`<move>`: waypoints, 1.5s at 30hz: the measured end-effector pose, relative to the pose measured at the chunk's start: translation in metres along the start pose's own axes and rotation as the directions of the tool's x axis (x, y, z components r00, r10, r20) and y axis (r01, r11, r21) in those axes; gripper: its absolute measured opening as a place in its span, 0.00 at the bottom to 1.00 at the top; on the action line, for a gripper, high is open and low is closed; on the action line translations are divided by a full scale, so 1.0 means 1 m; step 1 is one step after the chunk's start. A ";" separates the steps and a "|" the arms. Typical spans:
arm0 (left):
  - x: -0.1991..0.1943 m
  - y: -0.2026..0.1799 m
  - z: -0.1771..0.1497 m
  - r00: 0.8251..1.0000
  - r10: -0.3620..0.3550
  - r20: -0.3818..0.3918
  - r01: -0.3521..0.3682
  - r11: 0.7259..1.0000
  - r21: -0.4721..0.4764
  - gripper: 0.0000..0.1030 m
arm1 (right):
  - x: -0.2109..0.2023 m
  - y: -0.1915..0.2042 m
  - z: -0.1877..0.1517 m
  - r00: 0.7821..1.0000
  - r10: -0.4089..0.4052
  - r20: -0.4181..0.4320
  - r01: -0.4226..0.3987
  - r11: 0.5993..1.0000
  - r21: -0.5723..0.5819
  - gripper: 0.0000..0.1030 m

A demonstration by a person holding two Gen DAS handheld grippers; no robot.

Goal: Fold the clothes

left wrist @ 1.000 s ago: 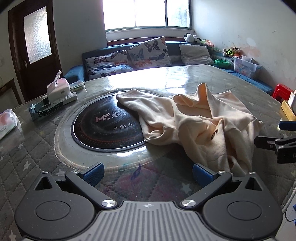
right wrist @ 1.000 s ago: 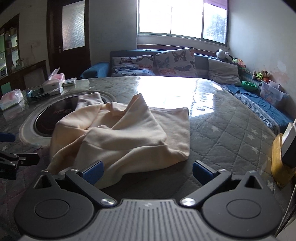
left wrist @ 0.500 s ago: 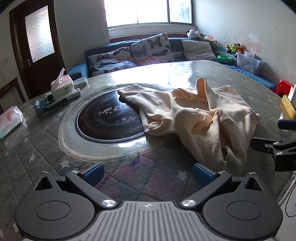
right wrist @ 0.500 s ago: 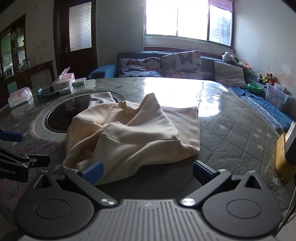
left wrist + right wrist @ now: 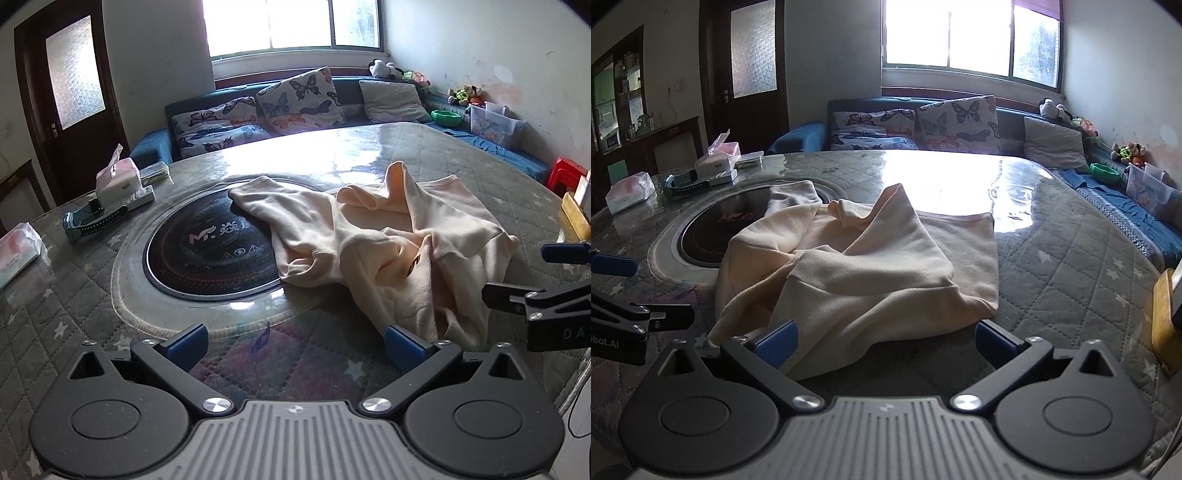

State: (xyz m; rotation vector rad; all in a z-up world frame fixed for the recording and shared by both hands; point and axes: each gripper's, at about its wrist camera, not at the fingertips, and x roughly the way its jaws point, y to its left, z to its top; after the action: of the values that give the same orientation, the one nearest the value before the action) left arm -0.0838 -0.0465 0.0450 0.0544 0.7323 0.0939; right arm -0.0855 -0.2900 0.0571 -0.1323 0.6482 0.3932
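Note:
A cream sweatshirt [image 5: 388, 251] lies crumpled on the round glass-topped table [image 5: 74, 314]; part of it drapes over the black hotplate [image 5: 207, 251] in the middle. It also shows in the right wrist view [image 5: 864, 273]. My left gripper [image 5: 295, 343] is open and empty above the table's near edge, just left of the garment's near hem. My right gripper [image 5: 884, 341] is open and empty, hovering over the garment's near edge. Each gripper shows at the side of the other's view: the right one [image 5: 546, 280], the left one [image 5: 631, 291].
A tissue box [image 5: 118, 181], a watch-like band [image 5: 92, 221] and a tissue packet [image 5: 18, 254] lie at the table's left. A yellow object [image 5: 1163, 321] stands at the right edge. A sofa with butterfly cushions [image 5: 295, 99] runs behind the table.
Both grippers have drawn back and risen slightly, so the garment sits farther off in both views. The garment has not moved. Both stay open.

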 end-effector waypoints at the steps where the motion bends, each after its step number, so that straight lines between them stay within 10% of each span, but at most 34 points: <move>1: 0.000 0.000 0.002 1.000 -0.002 0.001 0.002 1.000 0.001 1.00 | 0.001 0.000 0.001 1.000 0.001 0.001 -0.001 1.000 -0.001 1.00; 35: 0.056 0.016 0.084 0.999 -0.045 0.024 0.047 0.997 -0.066 0.99 | 0.064 -0.022 0.074 0.999 -0.001 -0.032 0.000 1.000 -0.015 0.91; 45: 0.097 -0.003 0.106 0.992 -0.126 -0.026 0.126 0.992 0.006 0.69 | 0.120 -0.028 0.108 0.996 0.042 -0.082 -0.043 0.999 -0.008 0.72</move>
State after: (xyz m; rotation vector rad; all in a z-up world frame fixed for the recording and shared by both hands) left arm 0.0590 -0.0409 0.0588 0.0145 0.7602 -0.0286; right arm 0.0734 -0.2524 0.0695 -0.1450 0.7310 0.4339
